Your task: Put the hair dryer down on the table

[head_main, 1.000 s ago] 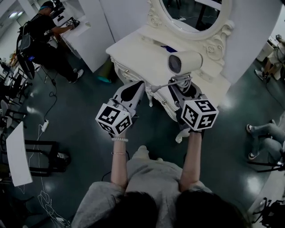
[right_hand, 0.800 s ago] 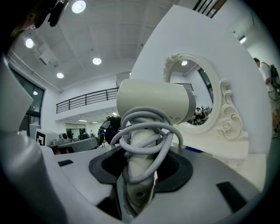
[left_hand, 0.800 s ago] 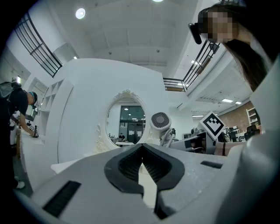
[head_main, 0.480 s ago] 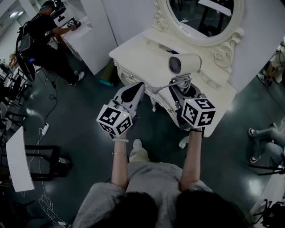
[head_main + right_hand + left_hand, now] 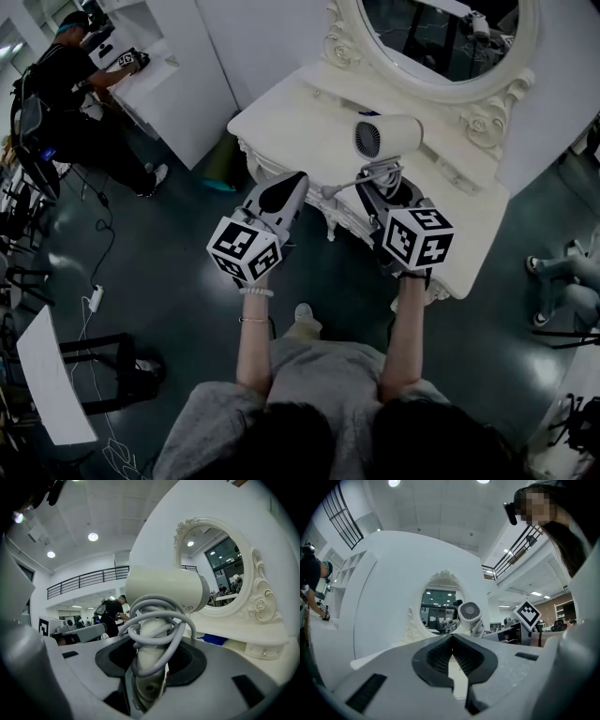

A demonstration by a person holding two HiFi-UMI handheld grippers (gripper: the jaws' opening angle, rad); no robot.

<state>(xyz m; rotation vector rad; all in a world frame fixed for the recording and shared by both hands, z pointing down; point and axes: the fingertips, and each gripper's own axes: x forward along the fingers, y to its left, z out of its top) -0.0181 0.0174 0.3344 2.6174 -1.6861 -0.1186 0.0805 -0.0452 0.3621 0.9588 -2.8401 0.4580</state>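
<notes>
The right gripper (image 5: 380, 180) is gripping the hair dryer (image 5: 389, 134) above the table (image 5: 291, 112), not yet setting it down, the left gripper (image 5: 294, 178) hanging closed, empty.

Dim overall, ceiling lamps (image 5: 93, 536) glaring — edges fisheye-warped, dark.

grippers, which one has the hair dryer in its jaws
The right gripper: its jaws clamp the cord-wrapped handle of the hair dryer. The left gripper holds nothing.
</notes>
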